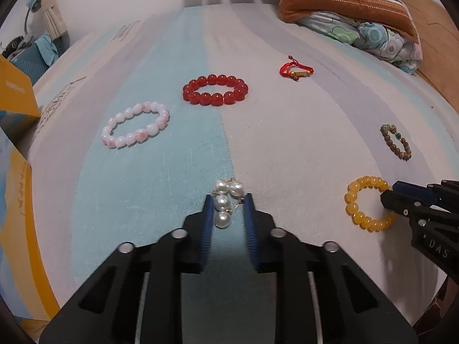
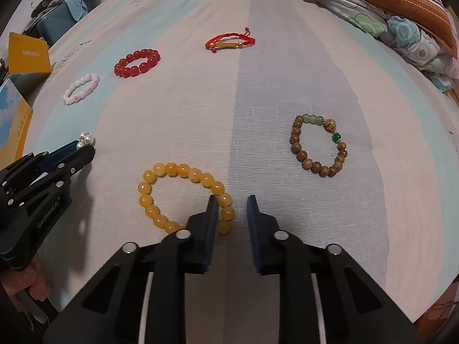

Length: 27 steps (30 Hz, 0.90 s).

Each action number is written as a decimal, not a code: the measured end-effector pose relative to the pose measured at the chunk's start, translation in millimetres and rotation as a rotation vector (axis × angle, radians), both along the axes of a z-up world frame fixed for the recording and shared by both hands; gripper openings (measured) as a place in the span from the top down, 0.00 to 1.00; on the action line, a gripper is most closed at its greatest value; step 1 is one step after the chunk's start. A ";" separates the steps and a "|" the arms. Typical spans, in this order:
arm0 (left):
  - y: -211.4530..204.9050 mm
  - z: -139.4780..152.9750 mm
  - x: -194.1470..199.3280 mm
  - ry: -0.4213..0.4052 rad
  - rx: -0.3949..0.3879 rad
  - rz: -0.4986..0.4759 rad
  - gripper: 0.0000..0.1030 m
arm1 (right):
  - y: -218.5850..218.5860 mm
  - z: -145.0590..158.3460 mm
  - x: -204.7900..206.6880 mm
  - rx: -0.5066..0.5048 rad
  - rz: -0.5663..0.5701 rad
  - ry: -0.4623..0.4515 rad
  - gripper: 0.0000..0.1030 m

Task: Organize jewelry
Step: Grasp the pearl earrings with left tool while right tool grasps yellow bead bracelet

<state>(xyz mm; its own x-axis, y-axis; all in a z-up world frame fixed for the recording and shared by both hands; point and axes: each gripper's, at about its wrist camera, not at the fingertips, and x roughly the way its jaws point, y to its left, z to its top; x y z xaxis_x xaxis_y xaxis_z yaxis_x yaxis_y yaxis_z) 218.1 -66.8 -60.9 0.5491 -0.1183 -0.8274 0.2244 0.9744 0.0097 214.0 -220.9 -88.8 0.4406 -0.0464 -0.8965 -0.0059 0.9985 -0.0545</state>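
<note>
The bracelets lay well apart on the striped bedsheet, with bare cloth between all of them and plenty of room to move in the middle of the bed. Nearest the left gripper was the pearl piece, on the blue stripe. It sat between the two blue pads, which stood only narrowly apart. A pearl rested against one pad and a small gold link lay by the other, but I could not tell whether the piece was actually pinched. The right gripper was down on the yellow bead bracelet, one finger inside the ring and one outside. The strand touched the inner pad, but a strip of sheet showed before the outer one, so it had no hold. The two tools were near each other yet not touching, and a hand showed under the left one. Farther up the bed lay the pink-and-white bracelet, the red bead bracelet and the red cord bracelet. The wooden bead bracelet with its green stones lay off to the right on the grey stripe. A yellow cardboard box pressed close to the left edge of the mattress. Folded quilts and a striped pillow were piled at the far right corner. A curtain hung against the pale wall behind.
</note>
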 end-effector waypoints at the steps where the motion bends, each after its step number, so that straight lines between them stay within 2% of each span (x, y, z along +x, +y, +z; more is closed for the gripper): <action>1: -0.1 0.3 -1.2 0.002 0.005 -0.003 0.83 | 0.7 0.2 -0.1 -0.001 0.002 -0.001 0.86; 2: -0.4 1.1 -2.3 0.003 0.010 -0.012 0.89 | 1.3 0.3 -0.4 -0.001 0.004 -0.001 0.87; 13: 1.3 9.5 -8.4 0.014 0.010 -0.032 0.90 | 3.7 7.0 -1.4 0.021 -0.002 -0.014 0.91; 24: 2.3 17.4 -8.7 0.051 0.041 0.002 0.90 | 8.3 22.5 -7.1 0.036 -0.006 -0.033 0.91; 27: 8.0 18.3 -8.8 0.074 0.030 0.026 0.90 | 10.1 26.5 -7.3 0.033 -0.004 -0.038 0.91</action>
<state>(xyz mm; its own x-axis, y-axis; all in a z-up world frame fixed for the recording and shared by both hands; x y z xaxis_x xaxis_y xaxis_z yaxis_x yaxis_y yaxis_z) 209.4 -58.8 -42.6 0.4891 -0.0799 -0.8686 0.2006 0.9794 0.0228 206.6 -210.8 -62.3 0.4744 -0.0189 -0.8801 -0.0002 0.9998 -0.0215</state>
